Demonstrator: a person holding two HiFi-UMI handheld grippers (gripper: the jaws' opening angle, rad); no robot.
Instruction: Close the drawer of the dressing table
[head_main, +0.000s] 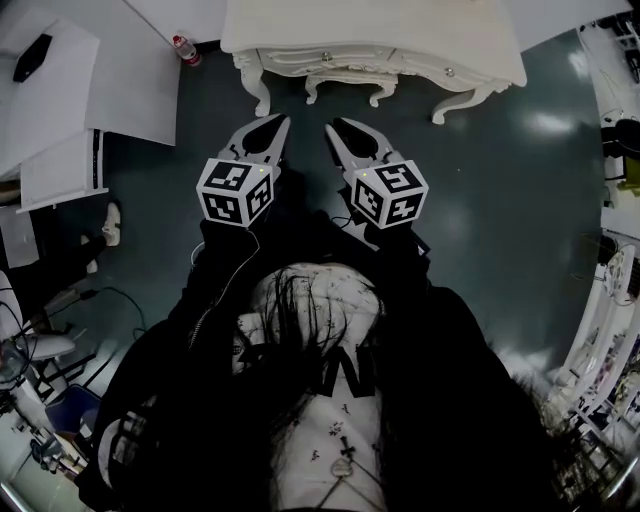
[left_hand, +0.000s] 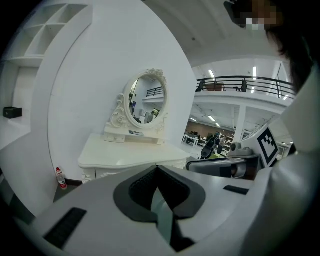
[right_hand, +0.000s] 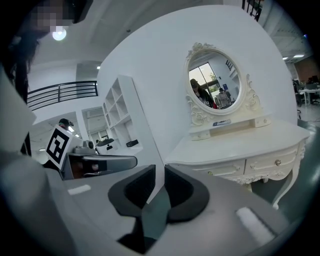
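Left gripper (head_main: 282, 121): held out before the person's chest, tips pressed together, empty.
Right gripper (head_main: 333, 126): just beside it, jaws a slit apart, empty.
Table (head_main: 370, 25): straight ahead of both, well apart; neither gripper clearly nearer.
Table axis: left-right, across the jaws' line.
Drawers (right_hand: 260, 165): fronts face the person; none looks pulled out.
Middle knob (head_main: 325, 57): ahead, between both grippers.

A white carved dressing table (head_main: 370, 40) with curved legs stands at the top on the dark teal floor (head_main: 500, 200), its knobbed drawer fronts (head_main: 400, 62) in line under the top's edge. The grey left gripper (head_main: 280, 122) and right gripper (head_main: 333, 125), each bearing a black-and-white marker cube, point toward it side by side, apart from it, jaw tips close together. A clear plastic bottle (head_main: 185, 49) with a red cap stands near the table's left leg
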